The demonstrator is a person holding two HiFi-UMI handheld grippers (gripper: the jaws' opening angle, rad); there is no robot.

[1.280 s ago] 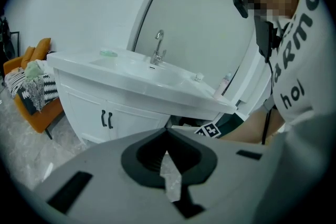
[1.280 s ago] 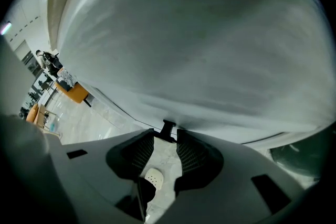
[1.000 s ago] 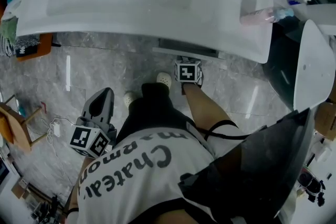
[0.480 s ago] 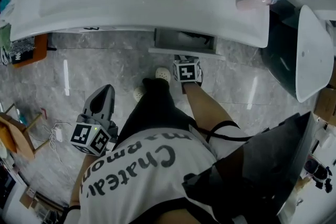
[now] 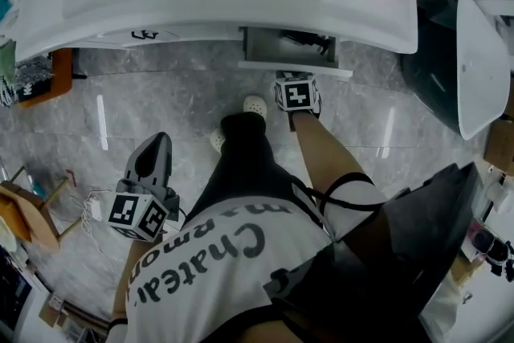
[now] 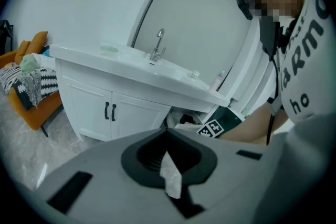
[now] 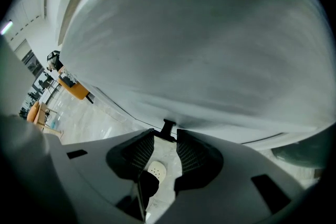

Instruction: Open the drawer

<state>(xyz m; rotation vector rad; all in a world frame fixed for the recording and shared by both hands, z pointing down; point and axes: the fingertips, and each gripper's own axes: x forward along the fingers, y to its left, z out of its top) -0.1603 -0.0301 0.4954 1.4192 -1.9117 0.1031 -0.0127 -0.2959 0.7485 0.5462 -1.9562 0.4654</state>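
Note:
The white vanity (image 5: pixel 241 4) fills the top of the head view. Its drawer (image 5: pixel 289 44) on the right stands pulled part way out, the dark inside showing. My right gripper (image 5: pixel 295 84) points steeply down at the drawer's front edge. In the right gripper view the white drawer front (image 7: pixel 199 60) fills the picture, and my right gripper (image 7: pixel 168 136) is shut on the small black handle (image 7: pixel 168 127). My left gripper (image 5: pixel 159 144) hangs low at the left over the floor, shut and holding nothing. From the left gripper view my left gripper (image 6: pixel 167 134) faces the vanity and the open drawer (image 6: pixel 181 117).
An orange chair (image 5: pixel 48 68) with cloth on it stands left of the vanity, and a white fixture (image 5: pixel 478 68) is at the right. The person's shoes (image 5: pixel 254 104) rest on the marble floor below the drawer. Two cabinet doors (image 6: pixel 110 113) are shut.
The drawer has slid out from under the vanity, with my right gripper moving back toward the person along with it. My left gripper has drifted a little.

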